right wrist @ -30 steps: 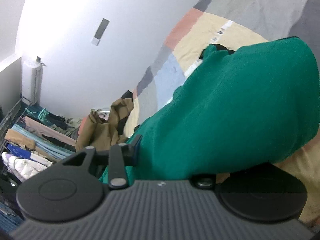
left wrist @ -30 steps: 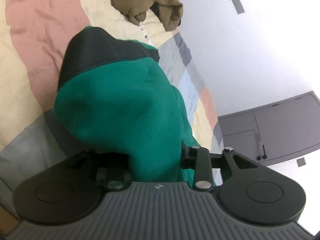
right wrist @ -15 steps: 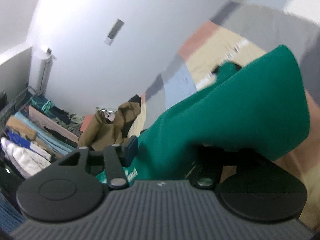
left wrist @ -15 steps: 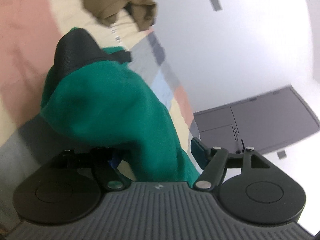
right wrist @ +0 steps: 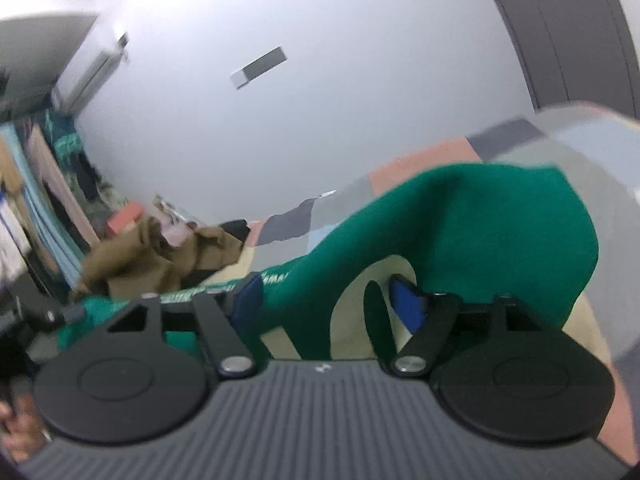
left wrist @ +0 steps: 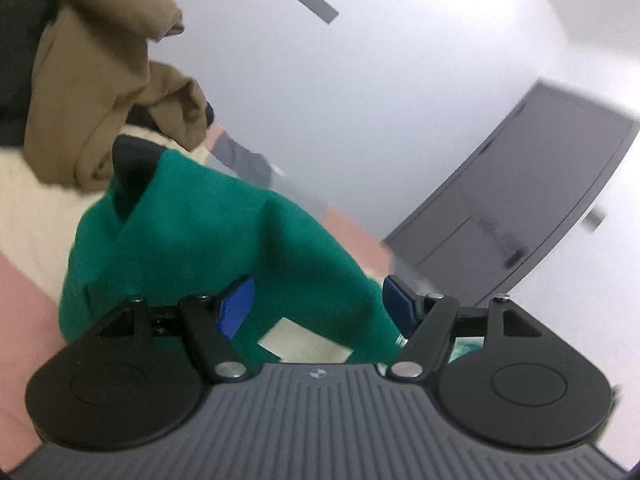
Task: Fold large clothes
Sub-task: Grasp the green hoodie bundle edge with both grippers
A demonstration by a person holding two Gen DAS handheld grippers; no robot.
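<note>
Green garment [left wrist: 208,220] between both spread jaws, left gripper [left wrist: 316,304] released, right gripper [right wrist: 326,300] just opening

Bright, even light; motion-blurred frames with curved fisheye edges.

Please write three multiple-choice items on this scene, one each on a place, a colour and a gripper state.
1. Where does the green garment lie?
A. on the patchwork bedspread
B. on a bare floor
C. on a hanger

2. What colour is the crumpled garment beyond the green one?
A. red
B. brown
C. white

3. How do the left gripper and right gripper stand?
A. both open, pads off the cloth
B. both clamped on cloth
C. only the left one open

Answers:
1 A: bedspread patches show around and under the green cloth.
2 B: its folds are brown in both views.
3 A: the blue pads stand apart with no cloth pinched; both jaws have just been opening.
</note>
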